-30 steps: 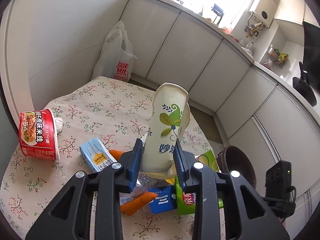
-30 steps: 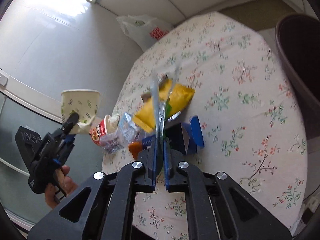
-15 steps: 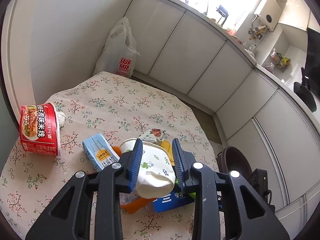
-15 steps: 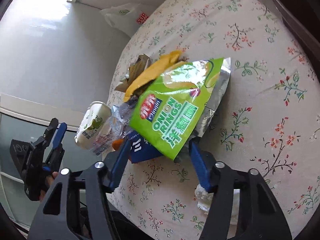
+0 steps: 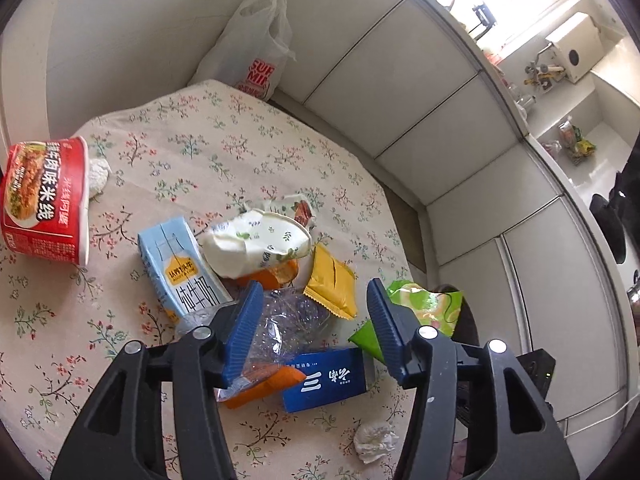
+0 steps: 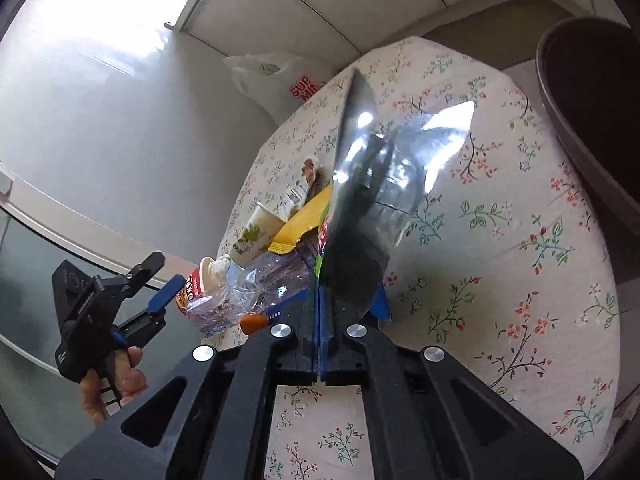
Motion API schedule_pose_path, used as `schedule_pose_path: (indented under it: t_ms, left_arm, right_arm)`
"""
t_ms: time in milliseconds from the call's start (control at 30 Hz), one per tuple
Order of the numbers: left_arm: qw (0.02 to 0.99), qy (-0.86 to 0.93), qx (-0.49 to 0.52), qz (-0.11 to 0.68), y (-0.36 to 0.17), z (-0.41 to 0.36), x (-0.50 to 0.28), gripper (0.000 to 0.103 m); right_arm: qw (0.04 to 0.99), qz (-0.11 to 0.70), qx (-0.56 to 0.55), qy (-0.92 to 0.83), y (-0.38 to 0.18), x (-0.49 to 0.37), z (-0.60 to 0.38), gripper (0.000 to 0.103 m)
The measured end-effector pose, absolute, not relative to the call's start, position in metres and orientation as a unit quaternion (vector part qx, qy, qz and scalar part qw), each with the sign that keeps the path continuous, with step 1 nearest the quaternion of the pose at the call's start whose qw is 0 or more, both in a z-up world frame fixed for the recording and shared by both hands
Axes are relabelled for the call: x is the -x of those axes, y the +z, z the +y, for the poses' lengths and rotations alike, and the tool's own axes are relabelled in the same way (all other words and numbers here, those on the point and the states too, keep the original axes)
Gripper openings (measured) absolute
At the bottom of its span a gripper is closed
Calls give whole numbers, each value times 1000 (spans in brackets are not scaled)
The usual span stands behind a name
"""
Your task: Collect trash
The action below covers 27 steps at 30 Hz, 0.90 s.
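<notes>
A pile of trash lies on the floral table (image 5: 200, 140). My left gripper (image 5: 315, 292) hovers over it with its jaws opening and nothing pressed between them; it also shows in the right wrist view (image 6: 160, 278), held by a hand. The crumpled paper cup (image 5: 260, 244) lies free on the pile, just beyond the fingers. A crushed clear bottle (image 5: 288, 320) lies under the left finger. My right gripper (image 6: 319, 300) is shut on the edge of the green chip bag (image 6: 372, 200), which stands up with its silver inside showing. The bag's green side (image 5: 424, 308) shows past the right finger.
A red noodle bowl (image 5: 44, 200) stands at the table's left. A light blue milk carton (image 5: 180, 268), a yellow wrapper (image 5: 332, 288), a dark blue box (image 5: 324, 380) and a tissue ball (image 5: 374, 436) lie around. A dark bin (image 6: 592, 100) stands beside the table, a white plastic bag (image 5: 256, 52) behind it.
My left gripper tipped the paper cup down, let it go onto the pile and spread its jaws. My right gripper opened over the chip bag, then shut on it and raised it.
</notes>
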<state>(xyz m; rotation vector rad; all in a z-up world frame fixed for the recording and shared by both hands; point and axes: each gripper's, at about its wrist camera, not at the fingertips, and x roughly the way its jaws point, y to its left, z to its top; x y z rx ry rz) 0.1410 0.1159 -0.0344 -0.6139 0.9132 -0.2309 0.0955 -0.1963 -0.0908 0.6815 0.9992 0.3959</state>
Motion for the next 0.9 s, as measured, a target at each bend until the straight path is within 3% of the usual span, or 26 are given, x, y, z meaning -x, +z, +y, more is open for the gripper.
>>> schedule_pose_path:
  t_ms: [133, 433, 667, 700, 800, 867, 900]
  left_arm:
    - [837, -81, 245, 482, -40, 105, -174, 71]
    - [809, -69, -114, 573, -63, 50, -222, 71]
    - [789, -62, -224, 569, -108, 35, -254, 70]
    - [785, -61, -220, 576, -111, 36, -259, 68]
    - [772, -68, -198, 601, -121, 43, -268, 34]
    - [783, -62, -194, 587, -119, 46, -268, 28]
    - [791, -62, -182, 580, -116, 49, -267, 19]
  right_arm:
    - [824, 449, -291, 187, -75, -91, -203, 0]
    - [835, 434, -263, 211, -59, -104, -199, 0]
    - [841, 429, -250, 215, -53, -116, -193, 0]
    - [841, 429, -247, 216, -53, -117, -192, 0]
    - [843, 430, -242, 214, -56, -118, -194, 0]
    - [843, 432, -244, 210, -58, -120, -195, 0]
    - [843, 432, -244, 208, -59, -120, -196, 0]
